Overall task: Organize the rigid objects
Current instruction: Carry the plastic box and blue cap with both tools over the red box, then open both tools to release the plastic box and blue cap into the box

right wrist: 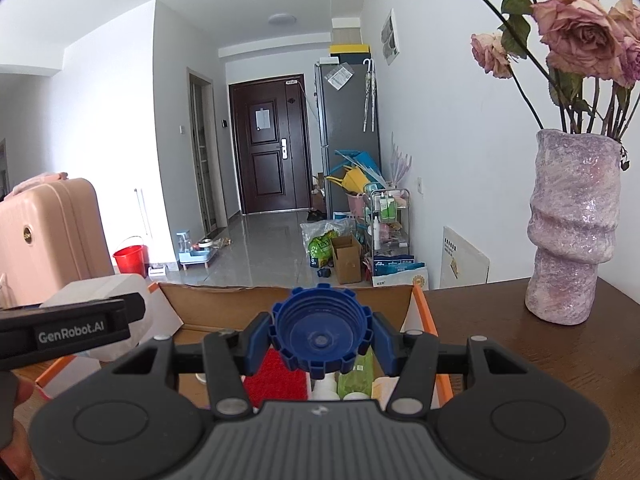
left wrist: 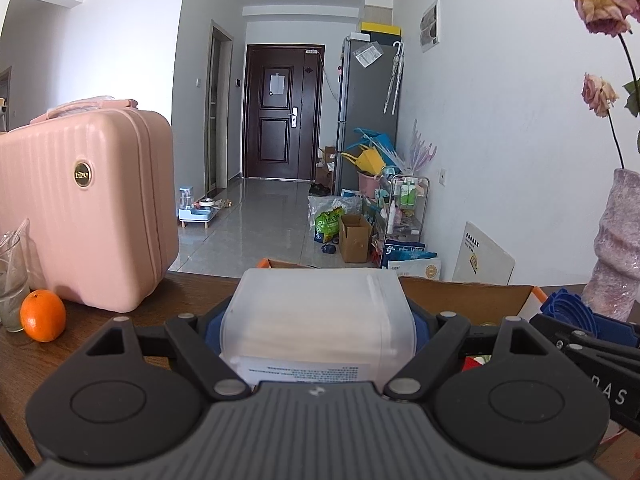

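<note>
My left gripper (left wrist: 318,332) is shut on a frosted white plastic box (left wrist: 320,316) with a printed label, held above the wooden table. My right gripper (right wrist: 320,340) is shut on a blue ribbed screw cap (right wrist: 320,332), held over an open cardboard box (right wrist: 288,300) with orange-edged flaps. The box holds a red item (right wrist: 276,380), a green bottle (right wrist: 356,376) and a white bottle top. The cap also shows in the left wrist view (left wrist: 572,312) at the right. The left gripper and white box show in the right wrist view (right wrist: 80,328) at the left.
A pink hard case (left wrist: 84,208) stands on the table at the left, with an orange (left wrist: 42,316) and a glass (left wrist: 12,284) beside it. A pink vase (right wrist: 572,228) with dried roses stands at the right. Beyond the table edge lies a cluttered hallway floor.
</note>
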`<action>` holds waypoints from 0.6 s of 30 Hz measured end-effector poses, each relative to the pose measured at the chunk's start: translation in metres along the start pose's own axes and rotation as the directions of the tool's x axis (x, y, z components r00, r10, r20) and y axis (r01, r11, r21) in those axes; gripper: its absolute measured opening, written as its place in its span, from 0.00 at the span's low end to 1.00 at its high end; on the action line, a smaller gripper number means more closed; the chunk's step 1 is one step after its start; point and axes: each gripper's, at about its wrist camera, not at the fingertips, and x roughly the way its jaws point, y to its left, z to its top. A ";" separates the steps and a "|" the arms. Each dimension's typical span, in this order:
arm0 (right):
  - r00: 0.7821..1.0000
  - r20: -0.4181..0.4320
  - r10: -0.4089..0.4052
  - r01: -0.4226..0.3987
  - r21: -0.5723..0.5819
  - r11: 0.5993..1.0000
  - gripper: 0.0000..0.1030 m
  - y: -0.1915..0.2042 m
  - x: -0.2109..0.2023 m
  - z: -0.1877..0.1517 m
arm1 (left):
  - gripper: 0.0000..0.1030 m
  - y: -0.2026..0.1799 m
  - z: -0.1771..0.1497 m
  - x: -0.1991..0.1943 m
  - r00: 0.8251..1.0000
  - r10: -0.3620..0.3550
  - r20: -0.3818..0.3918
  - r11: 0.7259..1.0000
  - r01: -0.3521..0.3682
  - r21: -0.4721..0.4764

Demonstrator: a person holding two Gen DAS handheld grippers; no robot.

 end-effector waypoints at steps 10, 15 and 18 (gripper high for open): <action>0.998 -0.061 -0.033 0.032 -0.023 0.999 0.82 0.000 0.005 -0.004 | 1.00 0.004 -0.002 0.006 0.999 0.034 -0.017 0.999 -0.034 0.009; 0.998 -0.041 -0.053 0.052 -0.020 0.998 1.00 -0.002 -0.001 -0.002 | 1.00 0.008 0.001 0.007 0.999 0.037 -0.027 0.999 -0.037 0.004; 0.998 -0.047 -0.052 0.051 -0.024 0.998 1.00 -0.001 0.000 -0.002 | 1.00 0.008 0.001 0.006 0.999 0.036 -0.023 0.999 -0.036 0.003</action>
